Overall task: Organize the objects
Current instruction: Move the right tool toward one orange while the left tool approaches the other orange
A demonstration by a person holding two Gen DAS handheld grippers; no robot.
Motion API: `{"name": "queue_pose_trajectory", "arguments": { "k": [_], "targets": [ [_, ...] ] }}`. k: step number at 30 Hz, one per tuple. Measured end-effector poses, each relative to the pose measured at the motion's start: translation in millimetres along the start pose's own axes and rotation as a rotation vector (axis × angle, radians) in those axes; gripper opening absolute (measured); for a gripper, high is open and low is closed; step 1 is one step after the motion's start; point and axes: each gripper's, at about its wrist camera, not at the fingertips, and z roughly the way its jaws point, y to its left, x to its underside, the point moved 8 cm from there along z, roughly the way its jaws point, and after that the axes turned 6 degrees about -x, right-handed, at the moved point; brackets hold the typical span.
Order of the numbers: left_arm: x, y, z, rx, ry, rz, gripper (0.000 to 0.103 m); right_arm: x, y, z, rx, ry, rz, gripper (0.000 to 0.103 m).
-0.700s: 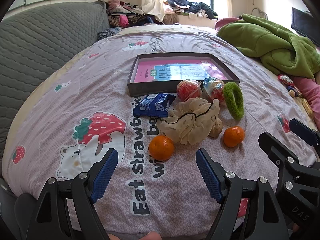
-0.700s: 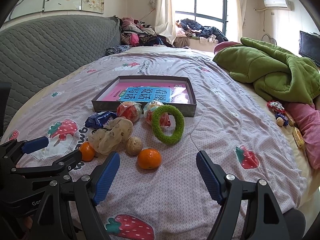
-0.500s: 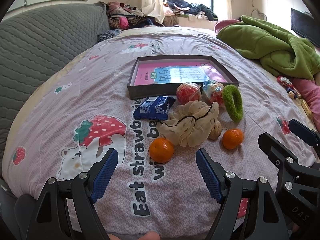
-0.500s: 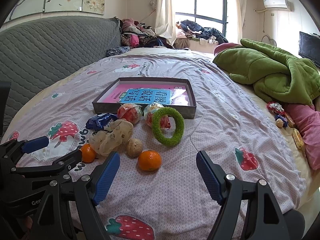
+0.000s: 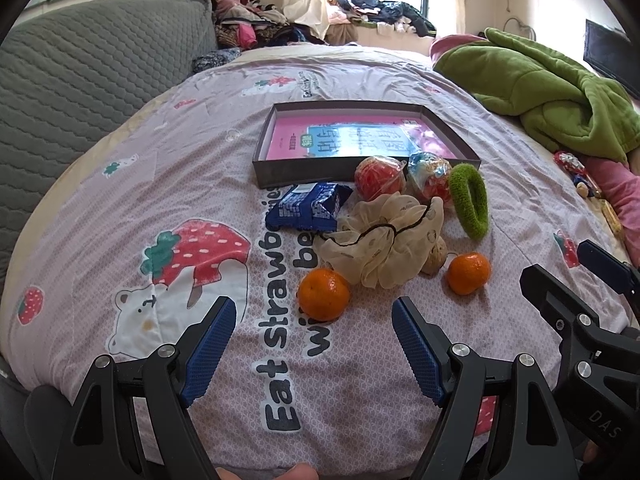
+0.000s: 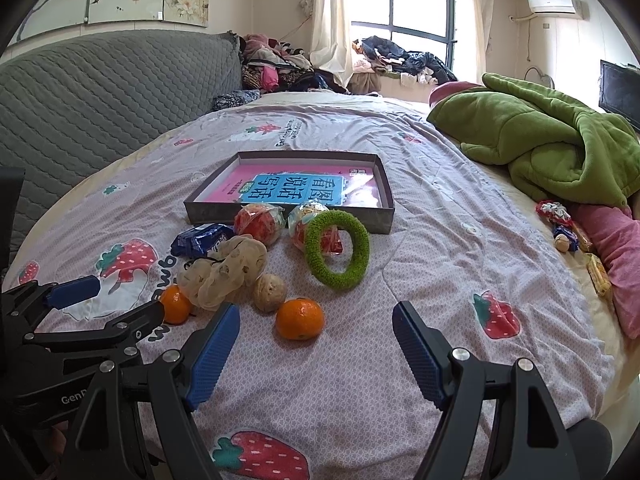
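On the strawberry-print bedspread lies a shallow grey box [image 5: 264, 168] [image 6: 382, 210] with a pink and blue book inside. In front of it sit a blue snack packet [image 5: 310, 206] [image 6: 200, 240], two wrapped red balls [image 5: 378, 178] [image 6: 258, 222], a green fuzzy ring [image 5: 470, 200] [image 6: 338, 254], a cream scrunchie [image 5: 384, 240] [image 6: 224, 270], a walnut [image 6: 269, 292] and two mandarins [image 5: 324, 294] [image 5: 468, 272] [image 6: 300, 318] [image 6: 175, 304]. My left gripper [image 5: 312, 324] stands open just short of the nearer mandarin. My right gripper [image 6: 316, 330] stands open, the other mandarin just ahead of its gap.
A rumpled green blanket [image 6: 540, 144] and pink cloth [image 6: 616, 240] with small wrapped sweets [image 6: 560, 228] lie at the right. A grey quilted headboard [image 6: 100, 92] runs along the left. Clothes pile up by the window. The bed's edge is close beneath both grippers.
Both views have tilted slightly upward, so the objects sit a little lower in frame. Both grippers stay open and nothing on the bed has moved.
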Motion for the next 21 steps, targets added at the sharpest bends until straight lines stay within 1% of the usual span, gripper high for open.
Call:
{"name": "queue_pose_trajectory", "arguments": {
  "k": [10, 19, 21],
  "targets": [
    [10.1, -1.7, 16.4, 0.024, 0.069, -0.002, 0.081, 9.1, 0.4, 10.4, -0.018, 0.046, -0.001, 0.078],
    [21.2, -0.5, 31.8, 0.038, 0.146, -0.016, 0.081, 21.6, 0.2, 25.1, -0.033, 0.117, 0.009, 0.078],
    [22.7, -0.6, 32.9, 0.039, 0.152, -0.014, 0.081, 23.7, -0.7, 27.2, -0.032, 0.127, 0.012, 0.078]
  ]
}}
